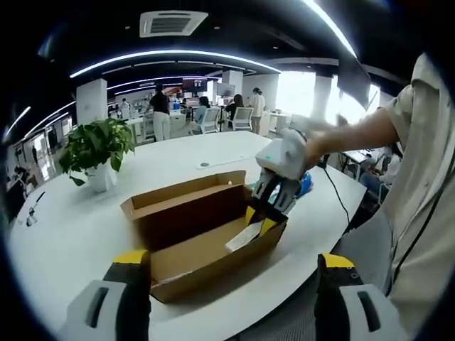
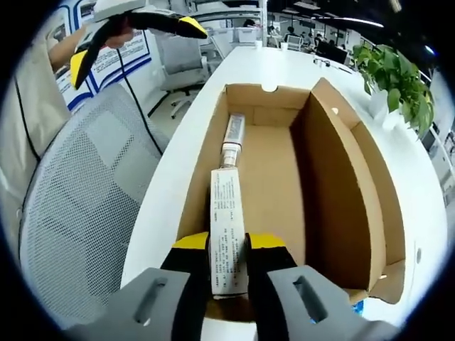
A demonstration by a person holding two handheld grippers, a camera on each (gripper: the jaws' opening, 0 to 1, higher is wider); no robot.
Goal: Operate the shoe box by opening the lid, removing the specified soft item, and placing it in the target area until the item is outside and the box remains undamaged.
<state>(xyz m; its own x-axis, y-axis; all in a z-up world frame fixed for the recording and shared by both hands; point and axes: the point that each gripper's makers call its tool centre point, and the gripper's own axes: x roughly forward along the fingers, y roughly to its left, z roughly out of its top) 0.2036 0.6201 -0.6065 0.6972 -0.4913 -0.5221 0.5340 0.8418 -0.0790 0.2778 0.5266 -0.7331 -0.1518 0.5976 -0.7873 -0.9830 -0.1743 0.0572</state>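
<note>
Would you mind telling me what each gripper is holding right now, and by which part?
The right gripper pinches the near end of a tube lying in the open cardboard box. The left gripper is open, holding nothing.

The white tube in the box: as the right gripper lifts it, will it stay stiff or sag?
The tube looks flat and printed, held at one end between the right gripper fingers, so its free end probably sags a little. It seems light. Its capped end still lies on the box floor.
</note>
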